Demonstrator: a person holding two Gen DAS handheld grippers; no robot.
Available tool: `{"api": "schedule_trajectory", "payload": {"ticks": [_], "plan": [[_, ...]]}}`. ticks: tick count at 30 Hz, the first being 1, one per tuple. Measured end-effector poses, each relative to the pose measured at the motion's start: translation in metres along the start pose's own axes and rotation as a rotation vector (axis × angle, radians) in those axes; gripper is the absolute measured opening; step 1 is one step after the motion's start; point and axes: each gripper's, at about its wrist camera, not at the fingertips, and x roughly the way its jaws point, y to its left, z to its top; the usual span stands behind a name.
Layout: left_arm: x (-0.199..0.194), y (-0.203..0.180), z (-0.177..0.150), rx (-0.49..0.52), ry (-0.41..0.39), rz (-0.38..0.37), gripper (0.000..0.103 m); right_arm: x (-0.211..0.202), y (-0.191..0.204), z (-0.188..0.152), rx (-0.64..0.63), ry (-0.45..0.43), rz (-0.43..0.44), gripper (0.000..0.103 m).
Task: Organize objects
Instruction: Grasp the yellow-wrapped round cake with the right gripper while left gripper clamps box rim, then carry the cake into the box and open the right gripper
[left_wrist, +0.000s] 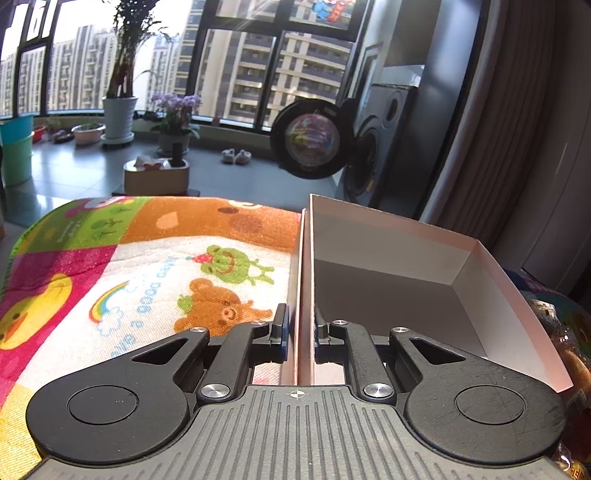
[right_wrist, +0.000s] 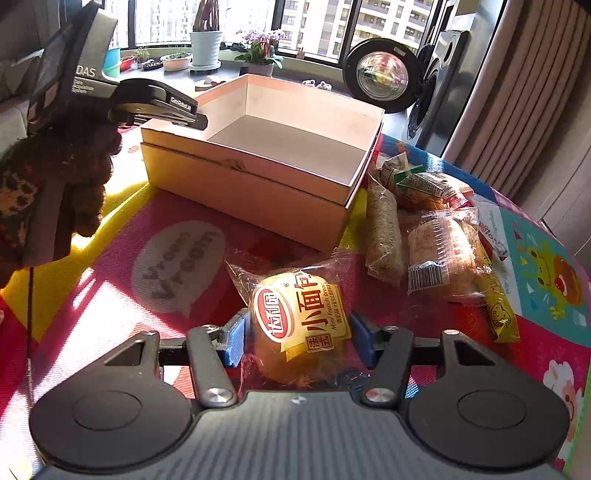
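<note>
An open pink cardboard box (left_wrist: 406, 258) stands on the cartoon play mat (left_wrist: 147, 258), empty inside. My left gripper (left_wrist: 301, 328) is shut on the box's left wall, one finger outside and one inside; in the right wrist view the left gripper (right_wrist: 197, 120) shows at the box (right_wrist: 258, 184) rim. A wrapped mini bread packet (right_wrist: 299, 325) with a red and yellow label sits between the blue pads (right_wrist: 234, 339) of my right gripper (right_wrist: 299, 341), which presses on both its sides just in front of the box.
Several snack packets lie right of the box: a grain bar (right_wrist: 382, 229), a clear bread pack (right_wrist: 439, 251), a green-labelled pack (right_wrist: 417, 181), a yellow packet (right_wrist: 496, 310). A dark knitted sleeve (right_wrist: 48, 177) holds the left gripper. A washing machine door (left_wrist: 310, 140) hangs open behind.
</note>
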Motion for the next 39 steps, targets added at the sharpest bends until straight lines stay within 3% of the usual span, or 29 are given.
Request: {"api": "schedule_trajectory", "payload": {"ticks": [5,8,14,18,23,33,39], "plan": [[-0.001,0.0,0.0,-0.007,0.01,-0.002,0.013,-0.05,-0.001,0.045,0.062,-0.115,0.065,0.056],[-0.002,-0.001,-0.001,-0.006,0.009,-0.001,0.013,-0.051,-0.008,0.091,0.131,-0.163,0.122,0.056],[-0.003,0.0,-0.002,-0.021,0.009,-0.012,0.014,0.006,-0.001,0.17,0.212,-0.192,0.147,0.056],[-0.004,0.001,-0.002,-0.029,0.007,-0.019,0.014,0.057,-0.003,0.196,0.285,-0.122,0.189,0.058],[-0.004,0.002,-0.002,-0.029,0.006,-0.019,0.014,0.03,-0.03,0.174,0.287,-0.166,0.102,0.073],[-0.002,0.002,-0.002,-0.02,0.002,-0.01,0.014,-0.016,-0.097,0.08,0.349,-0.151,-0.185,0.077],[-0.002,0.002,-0.003,-0.019,0.001,-0.01,0.014,-0.005,-0.1,0.046,0.301,-0.096,-0.262,0.079]]}}
